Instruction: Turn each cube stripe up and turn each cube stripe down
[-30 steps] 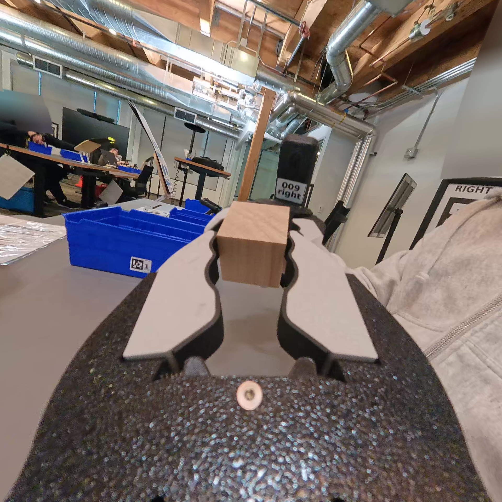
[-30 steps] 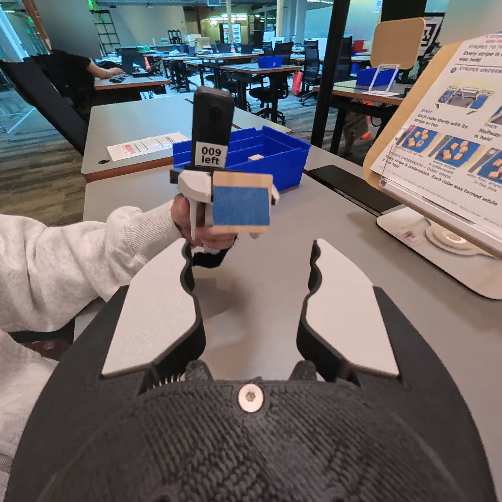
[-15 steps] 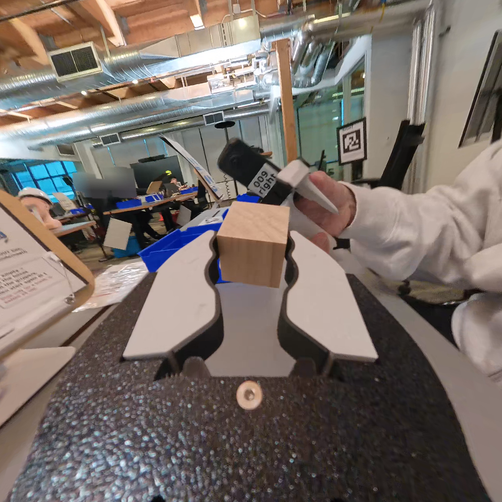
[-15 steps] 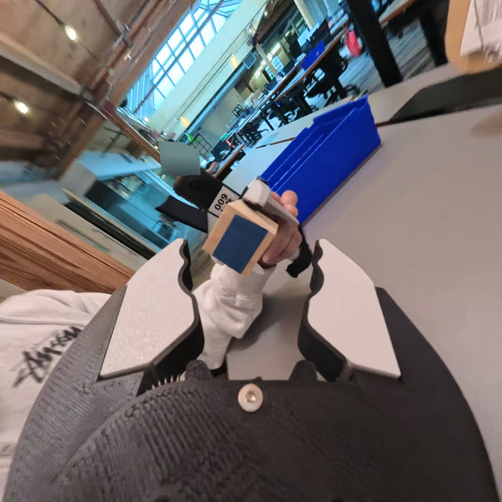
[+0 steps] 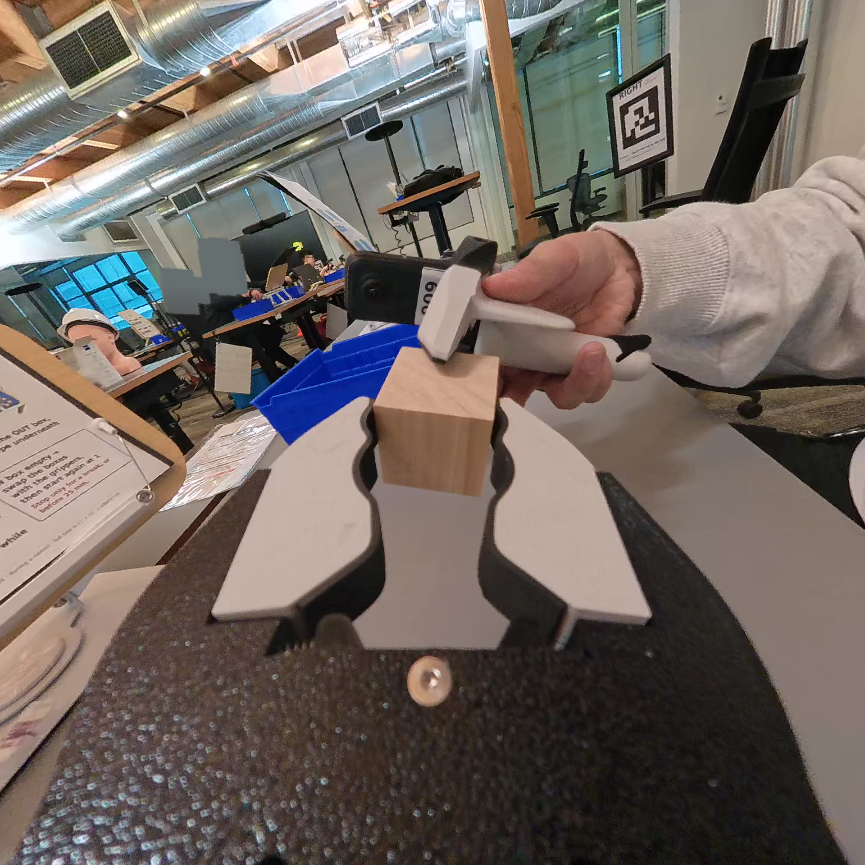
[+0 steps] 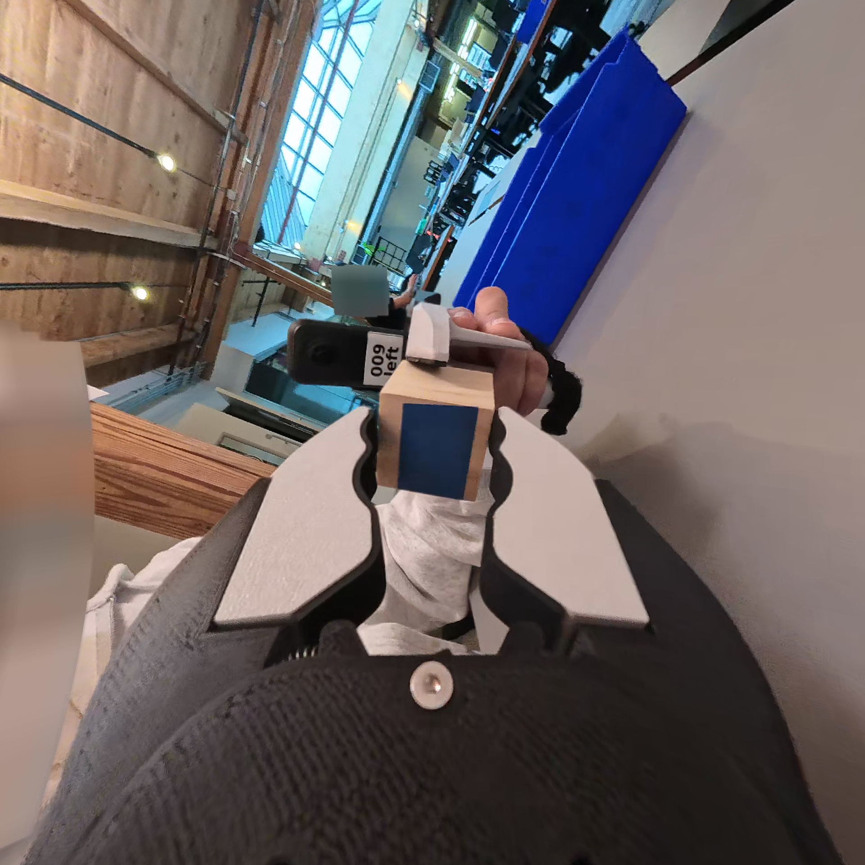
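A wooden cube [image 5: 433, 444] is held in the air between both grippers. My left gripper [image 5: 435, 421] is shut on its two side faces. In the left wrist view one finger [image 5: 444, 323] of the right gripper presses on the cube's top; the other finger is hidden behind the cube. In the right wrist view the cube's blue stripe [image 6: 437, 449] faces the camera, and my right gripper [image 6: 433, 421] is shut on the cube [image 6: 435, 384], rolled a quarter turn relative to the left one. A finger [image 6: 428, 337] of the left gripper lies on the cube's top there.
A blue bin [image 5: 327, 388] stands on the grey table [image 5: 702, 515] behind the cube; it also shows in the right wrist view [image 6: 561, 187]. An instruction board [image 5: 70, 491] on a stand is at the left. A person's hands and light sleeves hold both grippers.
The right gripper was open and apart from the cube; it rolled sideways, closed in and shut on the cube. The left gripper kept its hold and swung round.
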A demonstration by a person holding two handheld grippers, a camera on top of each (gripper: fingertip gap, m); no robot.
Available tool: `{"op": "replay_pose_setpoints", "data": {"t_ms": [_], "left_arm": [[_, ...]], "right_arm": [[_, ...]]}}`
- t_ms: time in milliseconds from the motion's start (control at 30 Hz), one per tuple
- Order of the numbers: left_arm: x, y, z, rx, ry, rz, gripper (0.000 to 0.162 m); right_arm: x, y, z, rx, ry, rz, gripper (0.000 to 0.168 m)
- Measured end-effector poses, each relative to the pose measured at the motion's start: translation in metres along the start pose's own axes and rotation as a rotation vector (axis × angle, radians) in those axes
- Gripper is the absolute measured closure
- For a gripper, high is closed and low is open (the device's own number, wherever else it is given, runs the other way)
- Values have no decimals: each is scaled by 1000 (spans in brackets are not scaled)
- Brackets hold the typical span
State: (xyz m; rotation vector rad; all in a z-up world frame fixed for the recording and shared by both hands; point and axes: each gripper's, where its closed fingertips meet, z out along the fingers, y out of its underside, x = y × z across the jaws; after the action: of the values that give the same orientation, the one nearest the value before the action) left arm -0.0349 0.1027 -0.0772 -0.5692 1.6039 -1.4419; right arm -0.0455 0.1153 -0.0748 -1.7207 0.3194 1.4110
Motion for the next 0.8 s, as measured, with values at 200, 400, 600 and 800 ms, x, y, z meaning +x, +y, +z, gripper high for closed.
{"op": "replay_pose_setpoints", "data": {"t_ms": [200, 400, 600, 800], "left_arm": [[1, 13, 2, -48, -1, -9, 116], [-5, 11, 7, -27, -86, -59, 89], [-14, 17, 3, -49, -134, -85, 87], [-17, 34, 5, -154, -161, -54, 93]], "right_arm": [[11, 3, -2, -40, 25, 24, 123], [14, -5, -22, -113, 152, -121, 123], [0, -70, -101, -119, 451, -371, 123], [49, -145, -251, -188, 1124, -439, 123]]}}
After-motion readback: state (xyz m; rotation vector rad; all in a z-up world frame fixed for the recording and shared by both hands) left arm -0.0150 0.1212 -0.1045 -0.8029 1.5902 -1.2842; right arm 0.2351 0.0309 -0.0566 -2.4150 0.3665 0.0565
